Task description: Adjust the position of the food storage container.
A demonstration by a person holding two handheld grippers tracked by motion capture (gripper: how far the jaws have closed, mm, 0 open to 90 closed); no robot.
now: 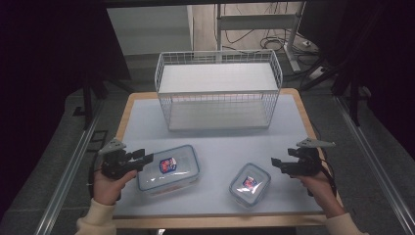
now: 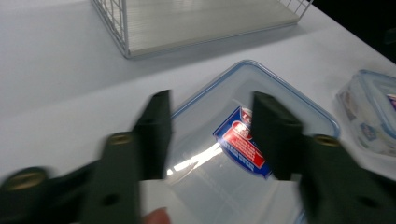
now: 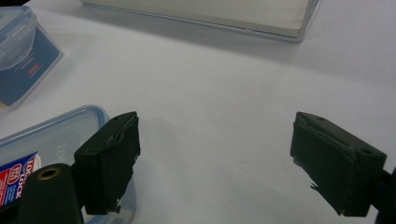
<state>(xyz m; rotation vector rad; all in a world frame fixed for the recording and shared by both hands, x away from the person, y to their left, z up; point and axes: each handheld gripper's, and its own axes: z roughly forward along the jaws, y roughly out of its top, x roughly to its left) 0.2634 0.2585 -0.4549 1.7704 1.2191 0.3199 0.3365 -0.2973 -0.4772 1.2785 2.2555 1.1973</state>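
high view: rectangular lidded container (image 1: pixel 168 168) and square lidded container (image 1: pixel 249 183) on bench (image 1: pixel 215 147), wire rack (image 1: pixel 218 90) behind | left gripper view: left tool (image 2: pixel 210 135) half-open, empty, over rectangular lid; straddle its edges squarely | right gripper view: right tool (image 3: pixel 215 163) wide open, empty, beside square container.

2 clear lidded containers flat on table: rectangular (image 1: pixel 168 169) left, square (image 1: pixel 249 184) right.

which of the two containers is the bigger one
The rectangular container by the left gripper is bigger; the square container near the right gripper is clearly smaller.
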